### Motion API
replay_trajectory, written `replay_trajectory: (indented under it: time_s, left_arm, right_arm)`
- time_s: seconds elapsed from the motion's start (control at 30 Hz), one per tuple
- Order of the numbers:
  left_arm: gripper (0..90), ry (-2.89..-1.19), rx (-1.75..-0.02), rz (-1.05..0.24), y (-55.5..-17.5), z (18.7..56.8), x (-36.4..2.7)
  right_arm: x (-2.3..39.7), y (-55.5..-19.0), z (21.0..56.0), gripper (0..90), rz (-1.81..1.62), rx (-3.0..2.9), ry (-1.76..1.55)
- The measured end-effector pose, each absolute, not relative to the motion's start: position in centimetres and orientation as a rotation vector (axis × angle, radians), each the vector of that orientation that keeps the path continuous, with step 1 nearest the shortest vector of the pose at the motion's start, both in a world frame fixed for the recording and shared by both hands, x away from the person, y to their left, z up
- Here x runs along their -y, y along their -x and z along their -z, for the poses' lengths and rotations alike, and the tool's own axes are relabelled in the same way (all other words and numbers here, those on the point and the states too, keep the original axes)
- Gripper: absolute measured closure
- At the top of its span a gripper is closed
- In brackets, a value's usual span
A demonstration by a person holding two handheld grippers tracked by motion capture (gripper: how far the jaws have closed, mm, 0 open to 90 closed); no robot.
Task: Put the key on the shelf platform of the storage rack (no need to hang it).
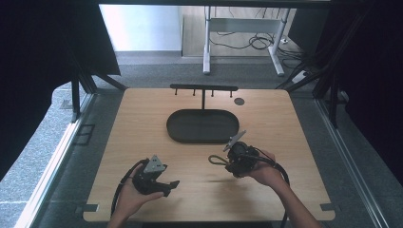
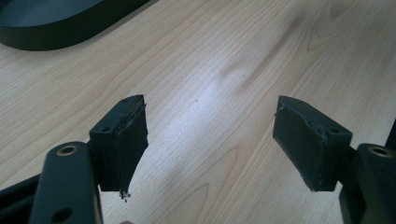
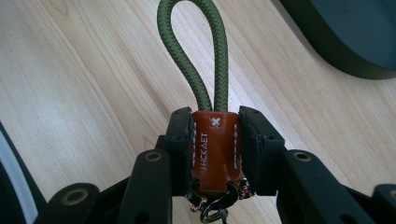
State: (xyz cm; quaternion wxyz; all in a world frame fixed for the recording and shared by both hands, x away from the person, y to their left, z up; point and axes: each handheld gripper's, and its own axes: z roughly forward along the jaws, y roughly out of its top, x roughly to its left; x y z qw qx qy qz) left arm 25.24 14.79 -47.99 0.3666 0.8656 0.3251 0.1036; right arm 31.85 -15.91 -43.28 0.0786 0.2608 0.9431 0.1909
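1. Right gripper view: a keychain strap point(image 3: 215, 140) sits clamped between the two black jaws, which press on both sides of its brown leather sleeve; the sleeve has white stitching and a small stamped word.
2. An olive-green cord loop point(image 3: 194, 51) rises out of the sleeve's top and stands above the wooden table point(image 3: 84, 84), while dark metal rings hang at the sleeve's lower end.
3. In the high view, the right gripper point(image 1: 227, 160) is held in the person's right hand over the table's right half, with the loop pointing left, just in front of the tray.
4. The dark oval tray point(image 1: 203, 126) lies on the table's middle, near the strap but apart from it; a black T-shaped rack point(image 1: 204, 88) with small pegs stands behind it.
5. The left gripper point(image 1: 172, 185) rests in the left hand near the table's front edge; the left gripper view shows its jaws spread wide with bare wood between them, grasping nothing.
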Motion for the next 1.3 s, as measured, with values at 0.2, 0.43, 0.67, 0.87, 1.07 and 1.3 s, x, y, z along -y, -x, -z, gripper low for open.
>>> replay_trajectory:
  time_s: [0.2,0.43,0.67,0.87,1.07,1.3]
  left_arm:
    - [26.9,-2.226,-0.834,-0.266,-25.3,48.0,-14.8]
    - [26.9,-2.226,-0.835,-0.265,-25.3,48.0,-14.8]
    - [27.0,-2.228,-0.834,-0.265,-25.3,48.0,-14.8]
    - [27.0,-2.229,-0.833,-0.264,-25.2,48.0,-14.8]
    - [27.0,-2.23,-0.832,-0.262,-25.3,48.0,-14.8]
    - [27.0,-2.236,-0.827,-0.26,-25.3,48.1,-14.8]
  right_arm:
    - [15.8,-32.2,42.8,67.2,-0.57,-2.818,-0.779]
    - [15.7,-32.5,42.5,67.1,-0.571,-2.811,-0.78]
    - [15.5,-32.8,42.1,67.1,-0.569,-2.811,-0.777]
    - [15.4,-33.1,41.8,67.1,-0.575,-2.807,-0.773]
    - [15.2,-33.4,41.5,67.1,-0.561,-2.804,-0.779]
    - [15.1,-33.6,41.1,67.1,-0.564,-2.797,-0.779]
